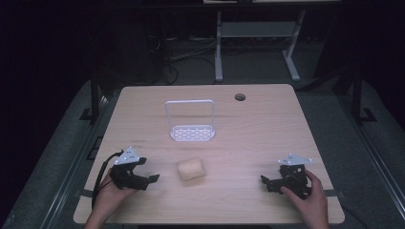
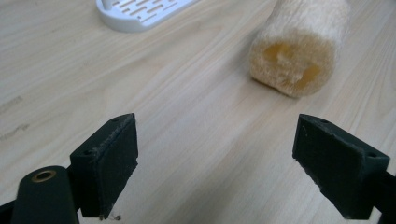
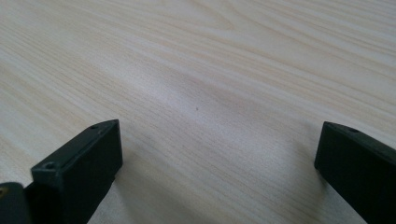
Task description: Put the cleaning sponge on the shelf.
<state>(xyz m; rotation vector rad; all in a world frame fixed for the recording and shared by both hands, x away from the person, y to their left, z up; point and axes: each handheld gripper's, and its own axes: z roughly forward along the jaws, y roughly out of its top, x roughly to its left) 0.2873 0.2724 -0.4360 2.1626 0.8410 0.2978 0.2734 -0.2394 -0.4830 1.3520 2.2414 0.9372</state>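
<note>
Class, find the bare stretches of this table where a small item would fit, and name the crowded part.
Free: the table right of the white rack, and between the loofah and right gripper. Crowded: the middle, rack to loofah, near the left gripper.

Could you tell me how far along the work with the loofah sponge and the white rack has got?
Nothing looks done yet: the beige cylindrical loofah sponge lies on the light wooden table, apart from the white slotted plastic rack. The left gripper points at it, jaws open, not touching. The right gripper rests open. Grasping and moving remain.
</note>
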